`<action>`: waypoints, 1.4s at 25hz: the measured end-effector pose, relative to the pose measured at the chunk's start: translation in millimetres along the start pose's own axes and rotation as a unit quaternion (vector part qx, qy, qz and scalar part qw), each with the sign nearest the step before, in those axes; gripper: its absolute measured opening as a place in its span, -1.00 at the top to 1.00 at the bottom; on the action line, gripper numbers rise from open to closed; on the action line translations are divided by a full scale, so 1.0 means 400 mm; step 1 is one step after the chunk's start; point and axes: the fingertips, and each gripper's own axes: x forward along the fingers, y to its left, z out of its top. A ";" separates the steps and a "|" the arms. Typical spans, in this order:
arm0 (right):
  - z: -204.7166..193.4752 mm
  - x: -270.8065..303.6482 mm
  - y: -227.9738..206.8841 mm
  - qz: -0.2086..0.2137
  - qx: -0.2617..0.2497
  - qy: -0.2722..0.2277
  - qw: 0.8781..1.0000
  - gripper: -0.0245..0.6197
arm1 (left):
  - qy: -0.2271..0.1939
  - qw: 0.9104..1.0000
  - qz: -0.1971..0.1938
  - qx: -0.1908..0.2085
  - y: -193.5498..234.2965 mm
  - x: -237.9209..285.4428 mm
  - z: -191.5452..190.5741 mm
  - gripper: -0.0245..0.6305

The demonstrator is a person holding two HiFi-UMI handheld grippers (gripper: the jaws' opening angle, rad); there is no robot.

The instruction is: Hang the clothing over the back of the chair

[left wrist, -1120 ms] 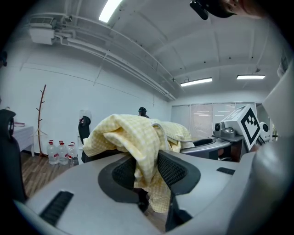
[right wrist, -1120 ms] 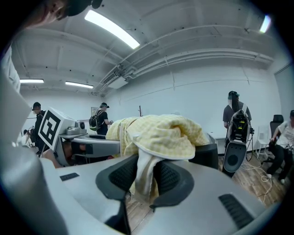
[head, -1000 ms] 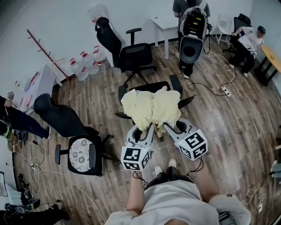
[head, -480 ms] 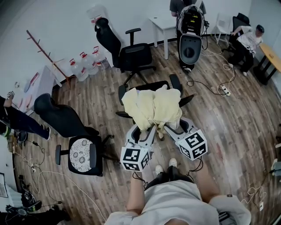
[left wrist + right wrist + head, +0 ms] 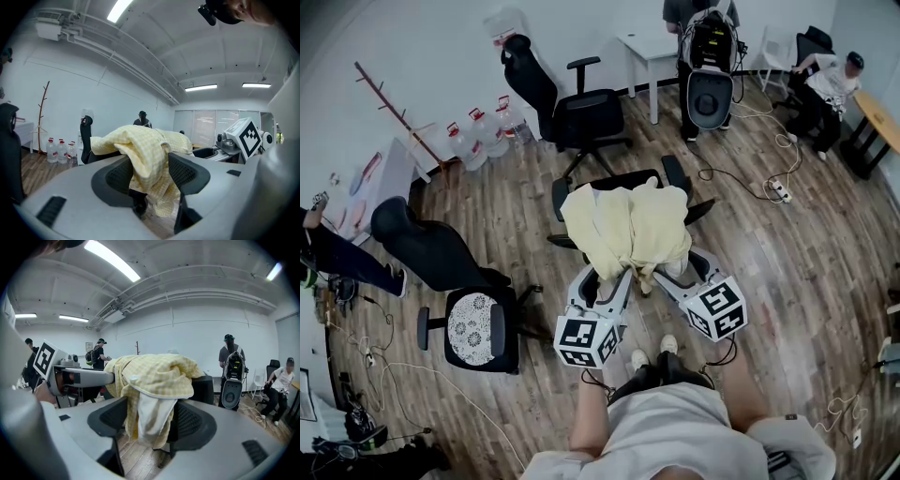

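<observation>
Clothing (image 5: 626, 230), a pale yellow checked garment, lies draped over the back of the black office chair (image 5: 623, 181). It is bunched on top, with folds hanging down the near side toward the person. Left gripper (image 5: 150, 172): jaws opening and spread wide, a hanging fold sits between them, pads don't look clamped on it. Right gripper (image 5: 151, 420) same: jaws opening wide, a yellow fold plus white lining dangles slack in the gap. Both grippers sit side by side at the near hem. That fits a two-point hold meant to spread the garment across the backrest. Judged: release step, hang basically done. Cloth hangs on both sides of the back, so it should stay put.
</observation>
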 end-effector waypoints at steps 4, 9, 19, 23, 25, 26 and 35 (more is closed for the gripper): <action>-0.012 -0.005 0.013 0.011 -0.010 0.010 1.000 -0.05 | 0.001 1.000 0.000 -0.002 -0.001 -0.006 -0.002 0.21; -0.039 -0.007 0.031 0.026 -0.022 0.027 0.999 -0.10 | 0.003 1.000 0.004 -0.005 0.004 -0.005 -0.012 0.21; -0.065 -0.034 0.013 0.002 -0.023 0.039 0.999 -0.11 | 0.009 1.000 0.003 -0.010 0.001 -0.017 -0.025 0.21; -0.075 -0.036 0.008 -0.003 -0.022 0.042 0.999 -0.11 | 0.012 1.000 0.003 -0.010 -0.003 -0.019 -0.032 0.21; -0.079 -0.039 0.006 -0.008 -0.022 0.044 0.999 -0.11 | 0.012 1.000 0.004 -0.010 -0.001 -0.024 -0.036 0.21; -0.081 -0.040 0.006 -0.010 -0.022 0.044 0.999 -0.11 | 0.012 1.000 0.004 -0.011 0.000 -0.027 -0.037 0.21; -0.093 -0.051 0.006 -0.018 -0.024 0.052 0.998 -0.11 | 0.018 1.000 0.014 -0.017 0.011 -0.040 -0.055 0.21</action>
